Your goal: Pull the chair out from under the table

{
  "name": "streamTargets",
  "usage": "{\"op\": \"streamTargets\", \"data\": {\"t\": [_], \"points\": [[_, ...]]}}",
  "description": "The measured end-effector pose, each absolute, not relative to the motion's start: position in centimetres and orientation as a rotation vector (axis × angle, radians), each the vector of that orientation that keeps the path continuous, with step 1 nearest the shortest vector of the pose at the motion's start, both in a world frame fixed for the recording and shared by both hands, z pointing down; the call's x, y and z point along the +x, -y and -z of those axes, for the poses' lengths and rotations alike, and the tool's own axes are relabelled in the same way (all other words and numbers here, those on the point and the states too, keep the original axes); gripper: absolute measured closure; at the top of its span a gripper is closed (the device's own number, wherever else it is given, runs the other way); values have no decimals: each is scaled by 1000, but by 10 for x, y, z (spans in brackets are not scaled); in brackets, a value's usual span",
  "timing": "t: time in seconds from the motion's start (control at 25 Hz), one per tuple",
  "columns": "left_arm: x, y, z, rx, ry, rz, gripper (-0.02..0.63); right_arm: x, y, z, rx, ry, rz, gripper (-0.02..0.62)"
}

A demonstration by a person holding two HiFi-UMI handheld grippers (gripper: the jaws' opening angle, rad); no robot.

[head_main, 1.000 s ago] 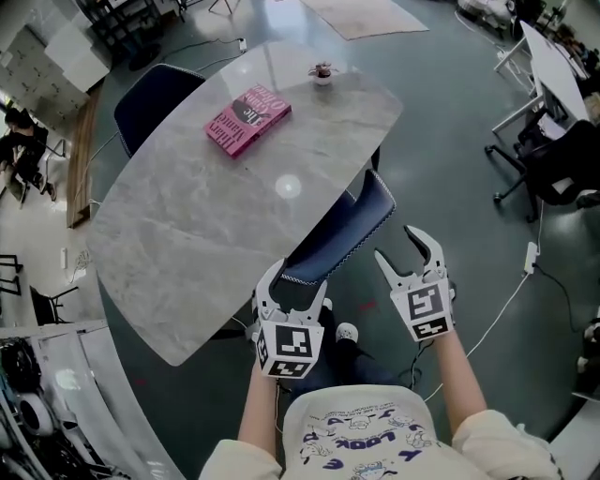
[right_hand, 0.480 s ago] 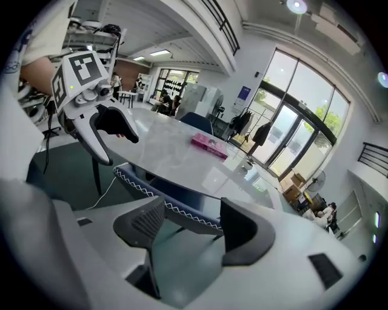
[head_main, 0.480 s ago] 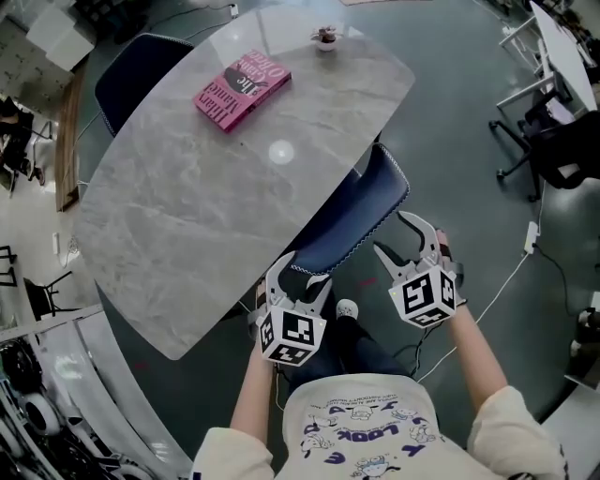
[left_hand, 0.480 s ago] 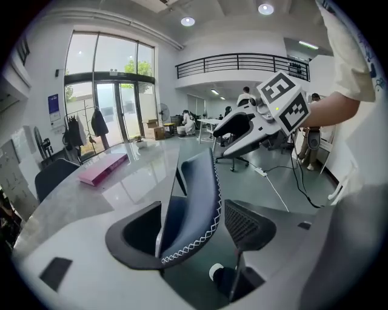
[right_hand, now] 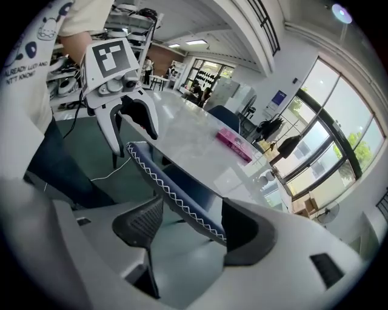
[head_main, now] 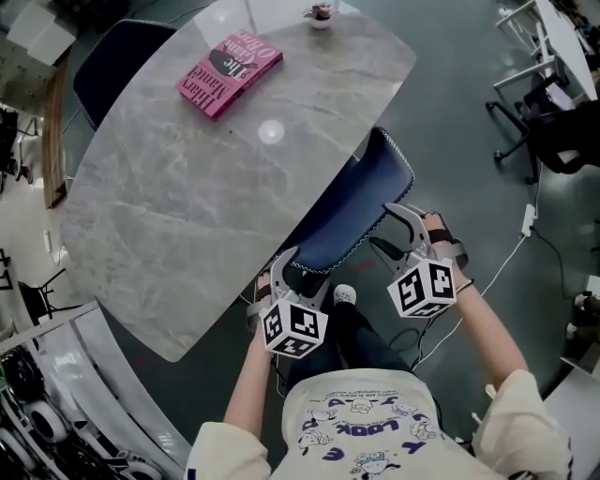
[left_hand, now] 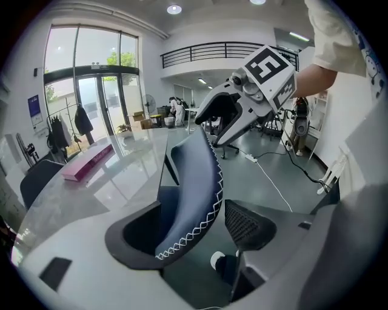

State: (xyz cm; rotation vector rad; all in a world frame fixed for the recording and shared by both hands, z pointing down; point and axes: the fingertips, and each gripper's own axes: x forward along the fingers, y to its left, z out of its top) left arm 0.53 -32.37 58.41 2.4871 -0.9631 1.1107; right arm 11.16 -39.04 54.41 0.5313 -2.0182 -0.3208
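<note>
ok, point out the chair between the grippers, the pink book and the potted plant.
chair (head_main: 356, 211): head view, middle of the blue backrest.
pink book (head_main: 228, 72): head view, centre of the cover.
potted plant (head_main: 320, 14): head view, its middle.

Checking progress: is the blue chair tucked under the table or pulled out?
Tucked in: in the head view the table hides the seat of the blue chair; only its backrest shows.

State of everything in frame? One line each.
blue chair: seat tucked under the table, backrest upright, not pulled out yet.
left gripper: open, backrest top edge between its fingers, not clamped.
right gripper: fingers opening, backrest edge between them, not clamped.
pink book: closed, flat on the table.
potted plant: upright at the table's far end.
far chair: pushed in on the opposite side.
</note>
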Motion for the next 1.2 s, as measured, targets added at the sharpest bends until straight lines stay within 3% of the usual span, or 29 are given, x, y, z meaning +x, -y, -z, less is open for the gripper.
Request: {"op": "streamTargets", "data": {"t": [0.64,0.76,0.88,1.2], "points": [[8,334,-625,2508,854,-1195,278,104,403,-588,331,1882,452,275],[10,334,-630,2504,826,-1208,281,102,407,-592,301,1844,499,301],[12,333,-635,2513,833,-1221,352,104,407,-594,269,1809,562,321],[14,333,-634,2569,862,-1230,390,106,409,-594,226,1742,677,373]]}}
